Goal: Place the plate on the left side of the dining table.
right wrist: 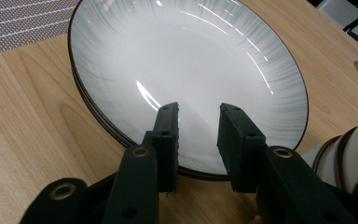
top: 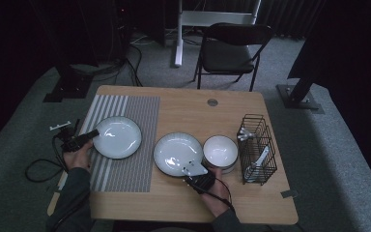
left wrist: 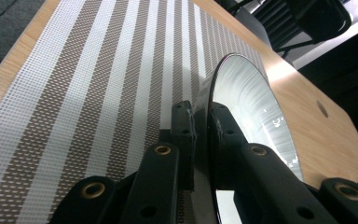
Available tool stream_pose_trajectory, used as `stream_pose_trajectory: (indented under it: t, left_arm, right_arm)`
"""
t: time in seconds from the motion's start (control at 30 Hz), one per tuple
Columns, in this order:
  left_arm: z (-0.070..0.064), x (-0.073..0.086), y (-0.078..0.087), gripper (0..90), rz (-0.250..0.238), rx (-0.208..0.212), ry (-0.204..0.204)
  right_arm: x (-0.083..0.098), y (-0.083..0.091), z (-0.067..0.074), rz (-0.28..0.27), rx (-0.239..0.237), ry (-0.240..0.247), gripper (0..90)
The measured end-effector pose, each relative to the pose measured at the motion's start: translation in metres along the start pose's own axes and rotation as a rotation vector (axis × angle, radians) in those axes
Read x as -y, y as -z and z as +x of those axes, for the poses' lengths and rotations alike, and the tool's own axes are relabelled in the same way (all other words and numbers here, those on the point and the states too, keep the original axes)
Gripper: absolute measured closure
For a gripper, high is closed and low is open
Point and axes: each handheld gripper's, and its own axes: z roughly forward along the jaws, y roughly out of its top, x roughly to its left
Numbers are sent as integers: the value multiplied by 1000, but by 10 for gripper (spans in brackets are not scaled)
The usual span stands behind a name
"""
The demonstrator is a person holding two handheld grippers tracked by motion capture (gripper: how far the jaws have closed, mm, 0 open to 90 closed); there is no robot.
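Our hands come up from below in the high view: left tool (top: 91, 135) pinches a plate (top: 118, 137) on the mat (top: 140, 145). Left gripper view: jaws clamp its rim. Right gripper view: right tool (right wrist: 196, 122) gapes over the stack (right wrist: 186, 79) just ahead.

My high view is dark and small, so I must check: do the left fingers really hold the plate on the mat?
Observer: Yes. The left fingers are pinched on the left plate, at its rim.
Operator: And the right side?
Observer: The right fingers stand apart over the near rim of the middle plate and grip nothing.
Operator: Is that a single plate?
Observer: No. The rim of a lower plate shows under it.
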Motion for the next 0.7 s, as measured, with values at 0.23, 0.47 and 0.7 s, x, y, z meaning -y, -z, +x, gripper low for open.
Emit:
stream_pose_trajectory:
  t: [0.23,0.47,0.7]
  left_arm:
    - [-1,3,-7,851,32,-111,-95]
    - [-4,9,-10,833,49,-183,-175]
    - [-5,12,-12,809,61,-225,-234]
  right_arm:
    - [0,0,0,0,1,-1,682]
    - [1,1,-1,-5,-1,-3,670]
    - [2,2,-2,-11,3,-7,654]
